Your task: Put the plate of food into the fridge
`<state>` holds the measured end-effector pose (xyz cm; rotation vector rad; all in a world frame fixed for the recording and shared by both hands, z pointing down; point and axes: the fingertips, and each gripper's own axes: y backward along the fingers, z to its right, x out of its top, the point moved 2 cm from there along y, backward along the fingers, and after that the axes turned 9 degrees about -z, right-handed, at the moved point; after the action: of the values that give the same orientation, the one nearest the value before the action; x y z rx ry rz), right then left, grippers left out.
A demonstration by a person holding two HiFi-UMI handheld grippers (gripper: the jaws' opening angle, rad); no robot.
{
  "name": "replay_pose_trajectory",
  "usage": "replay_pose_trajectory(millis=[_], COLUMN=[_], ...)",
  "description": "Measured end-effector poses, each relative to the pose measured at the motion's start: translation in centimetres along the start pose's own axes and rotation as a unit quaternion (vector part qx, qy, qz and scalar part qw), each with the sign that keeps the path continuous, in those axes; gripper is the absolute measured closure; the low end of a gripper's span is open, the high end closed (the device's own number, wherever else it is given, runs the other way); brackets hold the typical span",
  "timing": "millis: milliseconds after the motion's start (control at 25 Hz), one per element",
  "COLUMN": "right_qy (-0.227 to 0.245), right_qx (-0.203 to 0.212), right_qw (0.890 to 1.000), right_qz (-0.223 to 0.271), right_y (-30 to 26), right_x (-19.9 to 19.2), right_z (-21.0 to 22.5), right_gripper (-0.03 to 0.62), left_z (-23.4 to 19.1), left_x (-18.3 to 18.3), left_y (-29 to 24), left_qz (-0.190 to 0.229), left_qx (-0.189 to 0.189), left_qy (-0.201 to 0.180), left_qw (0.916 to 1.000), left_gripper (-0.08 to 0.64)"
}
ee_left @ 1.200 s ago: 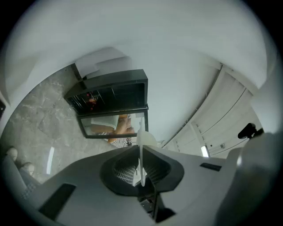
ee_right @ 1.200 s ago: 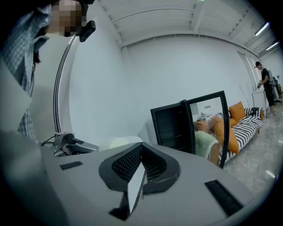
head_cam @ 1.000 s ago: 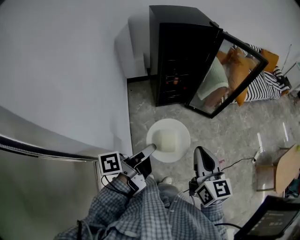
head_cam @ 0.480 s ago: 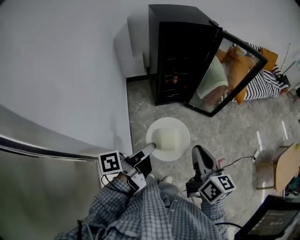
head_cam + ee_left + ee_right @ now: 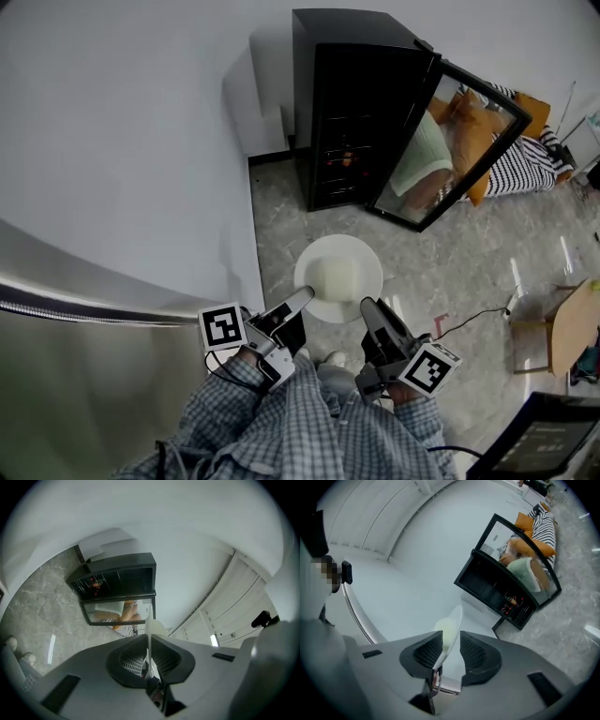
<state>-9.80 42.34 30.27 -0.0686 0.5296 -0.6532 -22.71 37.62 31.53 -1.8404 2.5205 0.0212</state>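
Note:
A white plate [image 5: 337,278] with a pale block of food [image 5: 336,277] hangs level above the floor. My left gripper [image 5: 298,302] is shut on its near-left rim; in the left gripper view the plate [image 5: 149,630] shows edge-on, pinched between the jaws of the gripper [image 5: 149,638]. My right gripper [image 5: 368,310] is at the near-right rim. In the right gripper view the plate [image 5: 449,627] stands between the parted jaws of the gripper [image 5: 451,641], against the left one, with a gap to the right one. The black fridge [image 5: 361,112] stands ahead, its glass door [image 5: 455,141] swung open.
A white wall and a steel-edged surface [image 5: 94,309] close off the left. Right of the fridge lie orange and striped cushions [image 5: 525,159]. A cardboard box [image 5: 572,333] and a cable [image 5: 478,323] sit on the marble floor at right. My shoe [image 5: 330,360] shows below the plate.
My right gripper has swung left and forward, bringing its jaws round the plate's near-right rim. The left gripper and the plate have stayed nearly still.

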Motion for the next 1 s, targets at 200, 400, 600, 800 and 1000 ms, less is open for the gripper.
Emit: replay_pose_trajectory(millis=[200,400,600,800,1000], right_qy=[0.000,0.009,0.020,0.023,0.018], right_qx=[-0.006,-0.014,-0.016,-0.025,-0.018], right_qw=[1.000,1.000,0.999,0.999,0.999], right_qz=[0.014,0.025,0.034,0.032,0.024], right_y=[-0.4,-0.2,-0.5,0.0,-0.5], right_x=[-0.3,-0.7,-1.1,-0.8,-0.4], right_z=[-0.1,-0.2,-0.7,-0.1,0.6], right_gripper=[0.500,0.515,0.515,0.515,0.515], left_z=[0.0,0.1,0.1,-0.2,-0.6], left_x=[0.0,-0.2,0.0,-0.1,0.2], left_y=[0.0,0.3,0.8,0.1,-0.4], left_qz=[-0.008,-0.013,-0.019,-0.026,-0.019], left_qx=[-0.004,-0.006,-0.010,-0.006,-0.007], left_qy=[0.000,0.000,0.005,0.004,0.006], left_qw=[1.0000,0.9999,0.9998,0.9996,0.9998], left_gripper=[0.541,0.541,0.541,0.541,0.541])
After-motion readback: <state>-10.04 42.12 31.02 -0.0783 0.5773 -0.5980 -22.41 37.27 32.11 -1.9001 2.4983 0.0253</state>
